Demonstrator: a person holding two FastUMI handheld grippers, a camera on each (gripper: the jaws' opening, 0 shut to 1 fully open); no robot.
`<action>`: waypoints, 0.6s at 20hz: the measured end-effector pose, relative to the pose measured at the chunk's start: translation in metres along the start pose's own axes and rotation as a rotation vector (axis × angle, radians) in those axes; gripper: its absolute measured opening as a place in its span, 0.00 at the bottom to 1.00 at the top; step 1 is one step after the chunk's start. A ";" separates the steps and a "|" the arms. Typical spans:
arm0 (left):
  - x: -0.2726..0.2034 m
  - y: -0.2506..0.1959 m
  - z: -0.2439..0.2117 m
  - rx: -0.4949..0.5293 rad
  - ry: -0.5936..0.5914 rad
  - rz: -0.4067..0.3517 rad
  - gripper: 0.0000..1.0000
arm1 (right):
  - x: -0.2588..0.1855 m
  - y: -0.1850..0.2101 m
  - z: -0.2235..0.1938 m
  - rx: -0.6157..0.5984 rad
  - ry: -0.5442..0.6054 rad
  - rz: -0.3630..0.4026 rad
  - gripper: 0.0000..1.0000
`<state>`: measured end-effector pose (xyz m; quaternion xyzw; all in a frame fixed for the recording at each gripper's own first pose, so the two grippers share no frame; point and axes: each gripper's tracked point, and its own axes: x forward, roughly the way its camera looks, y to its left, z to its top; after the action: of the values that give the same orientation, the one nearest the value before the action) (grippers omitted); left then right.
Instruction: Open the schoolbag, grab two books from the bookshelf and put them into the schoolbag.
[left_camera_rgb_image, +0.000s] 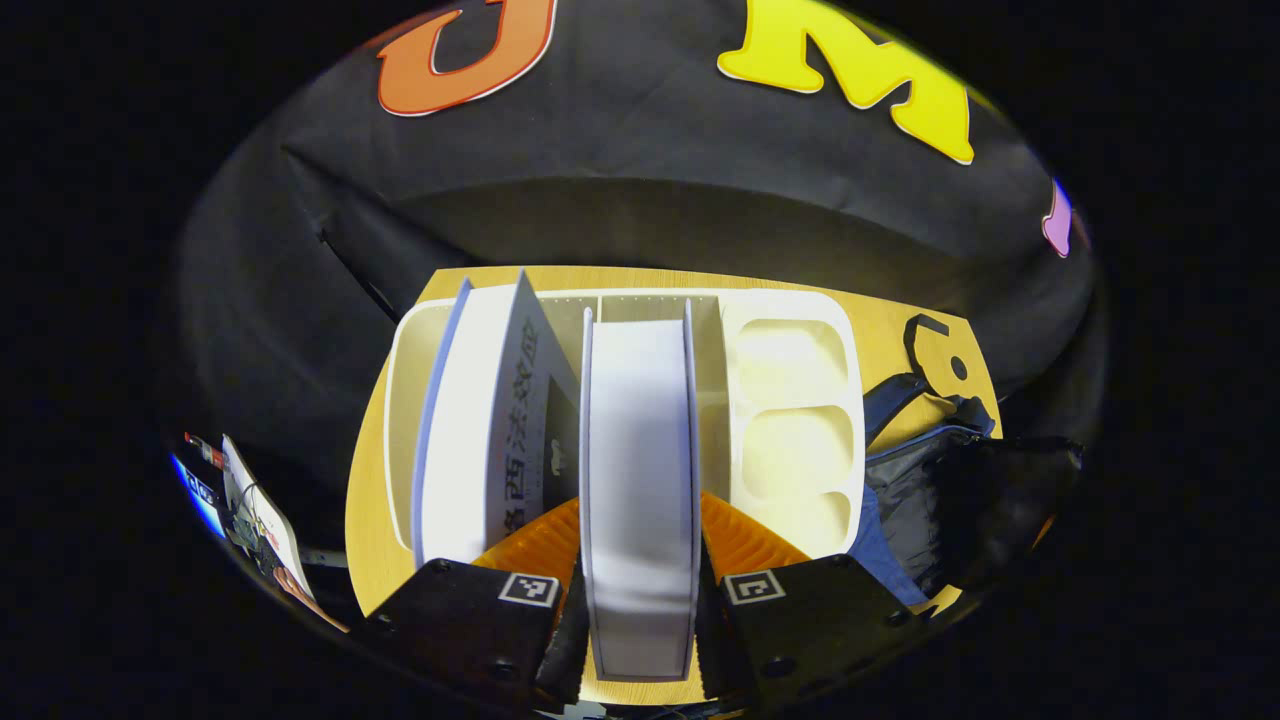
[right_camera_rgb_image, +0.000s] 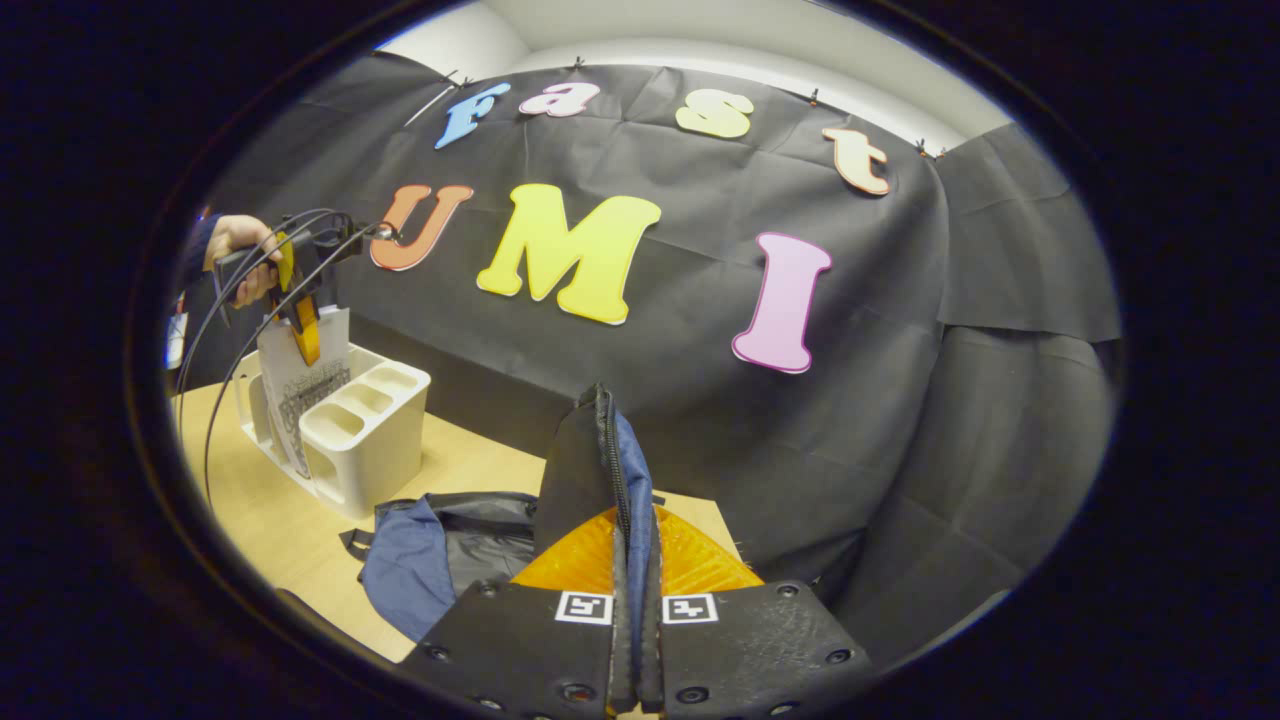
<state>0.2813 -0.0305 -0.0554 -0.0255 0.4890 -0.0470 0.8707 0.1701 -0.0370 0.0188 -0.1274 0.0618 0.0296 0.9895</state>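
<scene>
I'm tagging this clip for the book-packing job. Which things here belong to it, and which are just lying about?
Part of the job:
- book clamped in the left tongs
- second book in the bookshelf
- schoolbag, its flap held up by the right tongs

Lying about:
- papers off the table's left edge

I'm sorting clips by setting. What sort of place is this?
Likely a staged recording booth, not a real room: black cloth hangs as the back wall, and one wooden table carries a white bookshelf with books and a schoolbag. A hand holds a gripper over the shelf.
</scene>
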 end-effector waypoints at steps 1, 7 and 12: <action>-0.008 0.004 -0.004 0.002 -0.012 0.024 0.45 | 0.000 0.001 0.000 0.003 0.002 0.000 0.04; -0.058 0.002 -0.042 0.026 -0.084 0.025 0.46 | -0.001 0.001 -0.007 0.041 0.023 -0.013 0.04; -0.077 0.003 -0.101 -0.019 -0.089 -0.026 0.45 | 0.000 0.005 -0.016 0.080 0.039 0.007 0.04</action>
<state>0.1557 -0.0188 -0.0427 -0.0423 0.4498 -0.0527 0.8906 0.1683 -0.0364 0.0023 -0.0883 0.0828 0.0280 0.9923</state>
